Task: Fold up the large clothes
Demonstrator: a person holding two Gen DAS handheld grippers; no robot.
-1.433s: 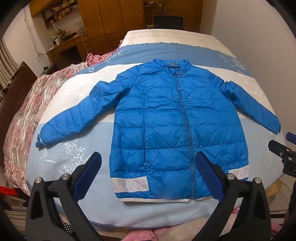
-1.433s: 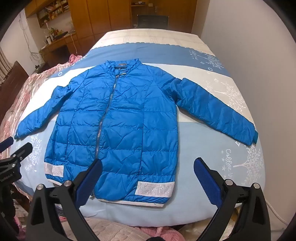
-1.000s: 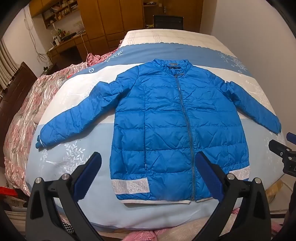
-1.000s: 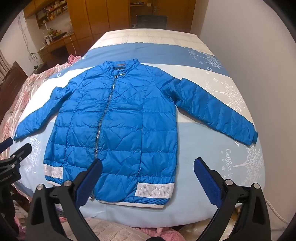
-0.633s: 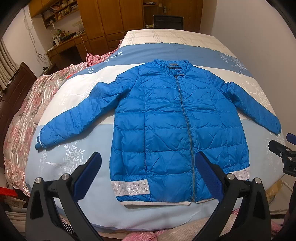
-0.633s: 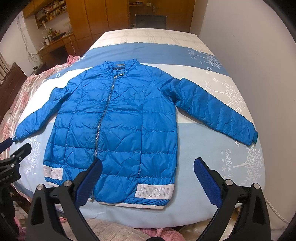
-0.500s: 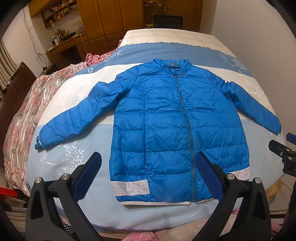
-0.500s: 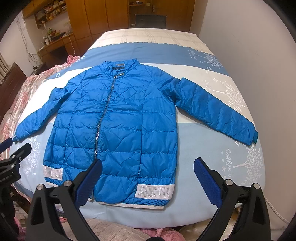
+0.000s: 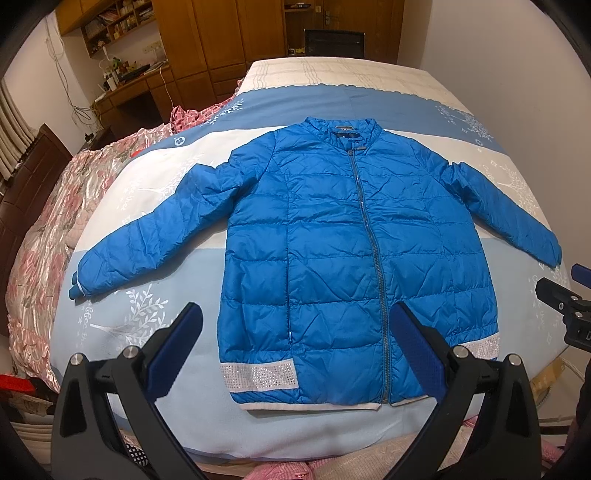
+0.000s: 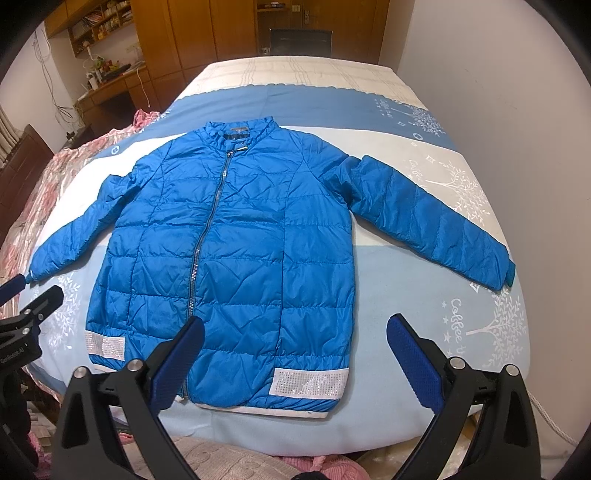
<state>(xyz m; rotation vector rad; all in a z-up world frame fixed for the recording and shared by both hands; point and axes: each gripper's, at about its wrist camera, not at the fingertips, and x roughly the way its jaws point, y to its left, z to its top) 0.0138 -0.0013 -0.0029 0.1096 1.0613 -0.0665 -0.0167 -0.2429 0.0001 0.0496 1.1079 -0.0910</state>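
A blue quilted jacket (image 9: 332, 243) (image 10: 229, 251) lies flat and zipped on the bed, collar away from me, both sleeves spread outward, silver sparkly bands at the hem. My left gripper (image 9: 295, 347) hovers open above the near hem, left of the zipper. My right gripper (image 10: 295, 354) also stands open over the hem's right part, holding nothing. Each gripper shows at the edge of the other's view: the right gripper (image 9: 565, 302), the left gripper (image 10: 26, 306).
The bed (image 9: 332, 435) has a blue and white cover with tree prints. A pink floral quilt (image 9: 44, 229) is bunched along the left side. A white wall (image 10: 517, 92) runs close on the right. Wooden cupboards (image 9: 229, 33) and a desk stand behind.
Both grippers have crept slightly forward and stay open; the jacket sits a little lower in the views. The jacket itself has not moved.
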